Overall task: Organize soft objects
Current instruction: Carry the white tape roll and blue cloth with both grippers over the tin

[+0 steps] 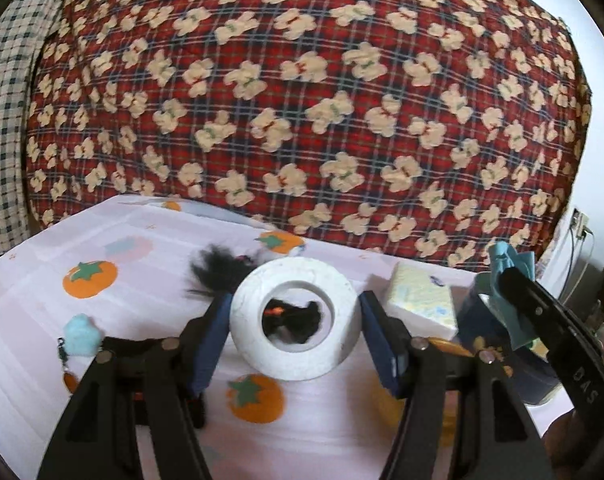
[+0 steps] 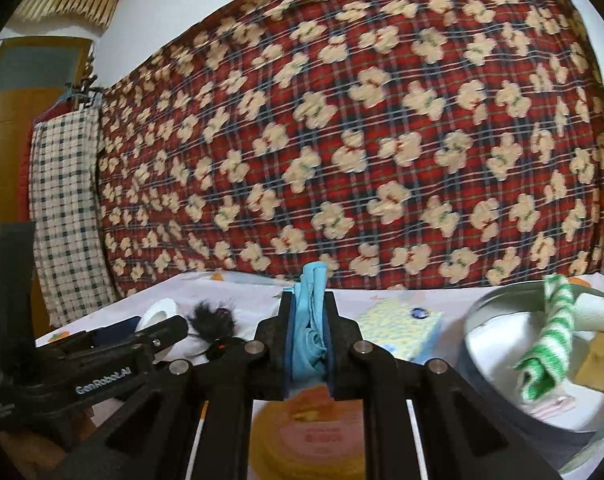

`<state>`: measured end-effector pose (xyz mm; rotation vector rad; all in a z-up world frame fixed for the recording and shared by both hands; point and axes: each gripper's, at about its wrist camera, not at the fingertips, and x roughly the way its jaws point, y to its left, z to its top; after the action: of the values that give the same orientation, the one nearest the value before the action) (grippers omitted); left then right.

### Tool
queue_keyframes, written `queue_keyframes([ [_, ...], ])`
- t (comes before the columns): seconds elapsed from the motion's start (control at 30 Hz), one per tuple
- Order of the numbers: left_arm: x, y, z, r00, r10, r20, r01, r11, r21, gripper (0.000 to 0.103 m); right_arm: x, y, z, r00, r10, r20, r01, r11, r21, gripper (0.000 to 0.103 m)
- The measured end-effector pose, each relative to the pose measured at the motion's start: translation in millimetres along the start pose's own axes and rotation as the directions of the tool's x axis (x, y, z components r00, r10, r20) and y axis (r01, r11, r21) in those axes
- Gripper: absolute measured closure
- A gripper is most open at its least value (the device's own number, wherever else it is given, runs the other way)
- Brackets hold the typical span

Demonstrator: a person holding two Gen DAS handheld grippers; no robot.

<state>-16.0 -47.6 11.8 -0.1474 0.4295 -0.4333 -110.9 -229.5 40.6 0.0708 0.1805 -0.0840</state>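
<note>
the left tongs (image 1: 294,328) pinched a white roll (image 1: 296,320) above the worktop (image 1: 142,280). the right tongs (image 2: 308,340) were pressed together on a blue cloth (image 2: 310,320) beside a tub (image 2: 502,392).

Both of my fisheye views showing even, soft indoor light, quilt backdrop (image 1: 302,100) bowing strongly toward the rims, dark vignette closing the corners, faint motion blur smearing the quilt pattern in the right view, shadows staying weak, no glare showing.
</note>
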Motion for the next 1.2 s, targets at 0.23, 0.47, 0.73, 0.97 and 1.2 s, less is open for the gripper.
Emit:
queue_keyframes([
  [0.23,-0.5,-39.6,-0.5,0.998,-0.058,0.003,0.058,0.998,0.04,0.039,-8.0,-33.9,3.4,0.996,-0.088,0.001,0.088,0.996,0.005,0.09],
  [0.47,3.5,-82.2,-1.0,0.992,-0.124,-0.005,0.124,0.989,0.081,0.039,-11.8,-81.7,6.8,0.984,-0.175,-0.029,0.176,0.982,0.061,0.09],
  [0.73,8.8,-125.2,-1.9,0.982,-0.189,-0.015,0.189,0.974,0.122,0.039,-19.7,-121.3,7.6,0.966,-0.254,-0.05,0.258,0.963,0.08,0.09],
  [0.97,15.1,-162.4,-4.2,0.971,-0.236,-0.028,0.237,0.958,0.161,0.039,-31.4,-153.5,8.9,0.944,-0.325,-0.048,0.328,0.942,0.072,0.09],
  [1.2,26.1,-200.2,-10.8,0.959,-0.279,-0.054,0.284,0.94,0.191,0.039,-34.7,-189.7,8.1,0.906,-0.416,-0.085,0.421,0.906,0.051,0.09],
])
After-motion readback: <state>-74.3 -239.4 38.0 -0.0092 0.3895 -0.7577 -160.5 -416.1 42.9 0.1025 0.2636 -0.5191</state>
